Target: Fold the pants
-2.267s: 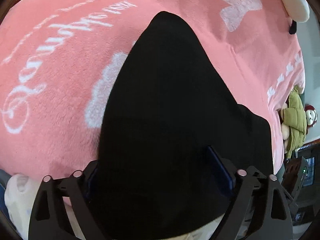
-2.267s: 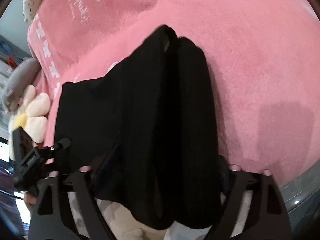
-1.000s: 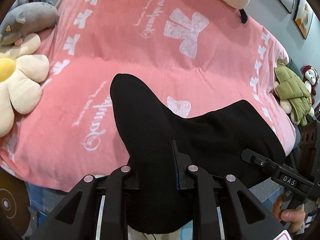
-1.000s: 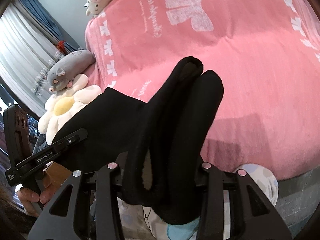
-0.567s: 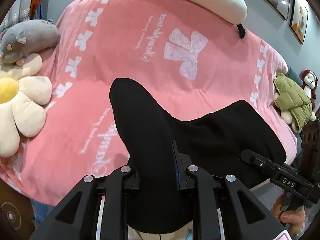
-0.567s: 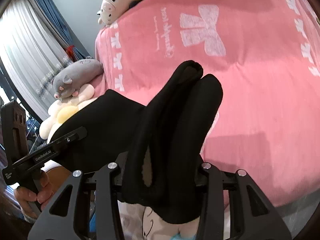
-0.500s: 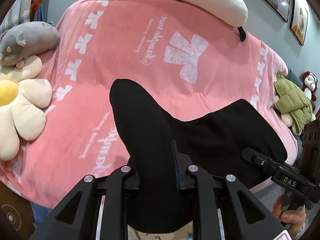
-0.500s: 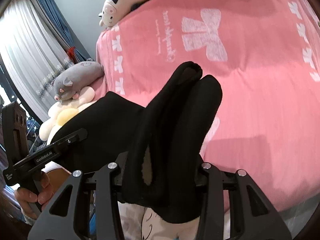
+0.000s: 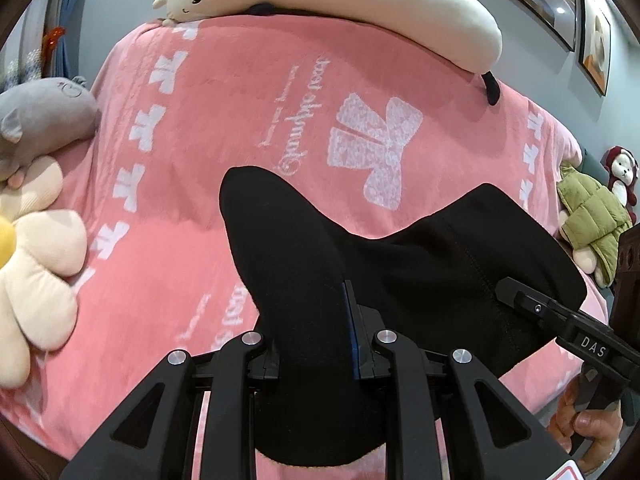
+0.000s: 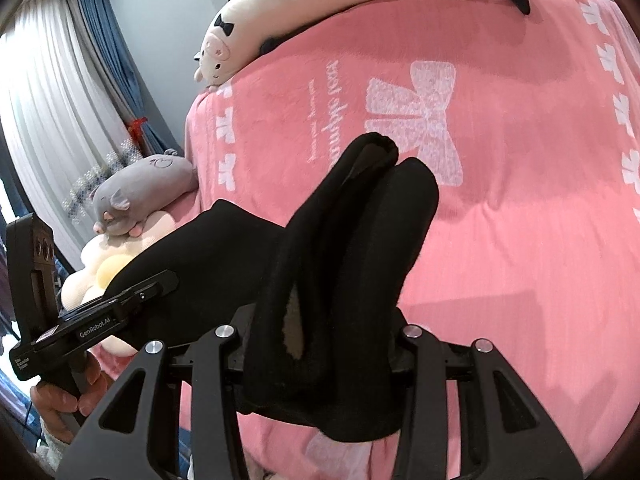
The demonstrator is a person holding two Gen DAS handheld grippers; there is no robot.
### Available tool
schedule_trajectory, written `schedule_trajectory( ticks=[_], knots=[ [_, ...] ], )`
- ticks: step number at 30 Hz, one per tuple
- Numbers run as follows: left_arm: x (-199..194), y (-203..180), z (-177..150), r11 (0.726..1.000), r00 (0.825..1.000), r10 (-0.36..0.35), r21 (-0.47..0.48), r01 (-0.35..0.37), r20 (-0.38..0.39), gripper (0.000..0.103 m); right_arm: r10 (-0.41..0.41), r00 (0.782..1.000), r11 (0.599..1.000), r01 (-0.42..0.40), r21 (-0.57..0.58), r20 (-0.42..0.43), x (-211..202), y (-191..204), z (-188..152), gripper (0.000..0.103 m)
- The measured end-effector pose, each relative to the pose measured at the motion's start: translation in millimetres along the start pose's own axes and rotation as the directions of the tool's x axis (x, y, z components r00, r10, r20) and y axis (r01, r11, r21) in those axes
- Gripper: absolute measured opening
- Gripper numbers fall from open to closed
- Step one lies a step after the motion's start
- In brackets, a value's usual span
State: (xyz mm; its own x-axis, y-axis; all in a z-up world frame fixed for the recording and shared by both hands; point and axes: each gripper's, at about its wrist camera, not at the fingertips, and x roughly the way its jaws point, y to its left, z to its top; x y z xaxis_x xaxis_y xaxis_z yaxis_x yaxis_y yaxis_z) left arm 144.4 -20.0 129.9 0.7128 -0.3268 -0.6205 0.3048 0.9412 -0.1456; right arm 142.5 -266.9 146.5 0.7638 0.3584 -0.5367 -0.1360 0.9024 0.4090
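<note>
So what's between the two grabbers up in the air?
Only the black pants. In both wrist views they hang in one stretch from the left gripper to the right gripper, above the pink blanket.

A bed full of soft toys

A pink blanket (image 9: 248, 92) with white bows and curly writing covers the bed. A long cream cow pillow (image 9: 360, 12) lies across the far end. A gray pig toy (image 9: 40, 120) rests on a cream flower cushion (image 9: 36, 272) at one side. At the other side sit a toy in a green puffy coat (image 9: 592, 216) and a small monkey (image 9: 622, 172). Pictures (image 9: 596, 40) hang on the gray wall, and white and blue curtains (image 10: 60, 112) hang by the window.
</note>
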Motion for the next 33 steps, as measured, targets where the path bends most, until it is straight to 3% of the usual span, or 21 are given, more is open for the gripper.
schedule_trajectory(
  ticks=[7, 17, 20, 22, 23, 25, 26, 27, 28, 31, 32, 33],
  knots=[
    [44, 4, 29, 1.0, 1.0, -0.001, 0.019, 0.001, 0.021, 0.018, -0.003, 1.0, 1.0, 0.003, -0.002, 0.009, 39, -19, 24, 0.04],
    [147, 21, 53, 1.0, 1.0, 0.007, 0.025, -0.008, 0.005, 0.018, -0.017, 1.0, 1.0, 0.017, 0.013, -0.003, 127, -68, 43, 0.04],
    [189, 30, 53, 0.999, 1.0, 0.026, 0.028, -0.026, -0.008, 0.025, -0.022, 1.0, 0.999, 0.023, 0.039, -0.007, 167, -97, 39, 0.05],
    [228, 42, 45, 0.999, 0.998, 0.039, 0.01, -0.039, -0.056, 0.031, -0.109, 0.993, 0.992, 0.111, 0.062, -0.036, 198, -127, 27, 0.062],
    [256, 56, 34, 0.998, 0.993, 0.038, -0.04, -0.043, -0.11, 0.032, -0.195, 0.979, 0.978, 0.199, 0.067, -0.06, 210, -144, 20, 0.062],
    [290, 82, 13, 0.987, 0.969, 0.069, -0.123, -0.101, -0.238, 0.028, -0.324, 0.94, 0.937, 0.334, 0.099, -0.109, 216, -174, 9, 0.061],
    [296, 93, 4, 0.978, 0.954, 0.096, -0.152, -0.143, -0.282, 0.024, -0.324, 0.94, 0.934, 0.335, 0.123, -0.103, 210, -181, 6, 0.057],
    [292, 103, -2, 0.974, 0.958, 0.091, -0.178, -0.143, -0.273, 0.025, -0.259, 0.964, 0.953, 0.266, 0.148, -0.064, 194, -184, 5, 0.052],
    [283, 106, -2, 0.976, 0.97, 0.069, -0.187, -0.115, -0.234, 0.025, -0.236, 0.97, 0.962, 0.241, 0.127, -0.054, 188, -179, 8, 0.05],
    [262, 83, 26, 0.984, 0.983, 0.154, -0.069, -0.161, -0.105, 0.024, -0.193, 0.98, 0.981, 0.193, -0.011, -0.05, 193, -145, 32, 0.046],
    [259, 73, 36, 0.986, 0.984, 0.161, -0.038, -0.164, -0.07, 0.029, -0.168, 0.984, 0.985, 0.166, -0.042, -0.051, 201, -133, 41, 0.046],
    [258, 62, 46, 0.985, 0.984, 0.173, -0.01, -0.173, -0.042, 0.045, -0.151, 0.987, 0.987, 0.147, -0.062, -0.055, 210, -125, 46, 0.046]
  ],
)
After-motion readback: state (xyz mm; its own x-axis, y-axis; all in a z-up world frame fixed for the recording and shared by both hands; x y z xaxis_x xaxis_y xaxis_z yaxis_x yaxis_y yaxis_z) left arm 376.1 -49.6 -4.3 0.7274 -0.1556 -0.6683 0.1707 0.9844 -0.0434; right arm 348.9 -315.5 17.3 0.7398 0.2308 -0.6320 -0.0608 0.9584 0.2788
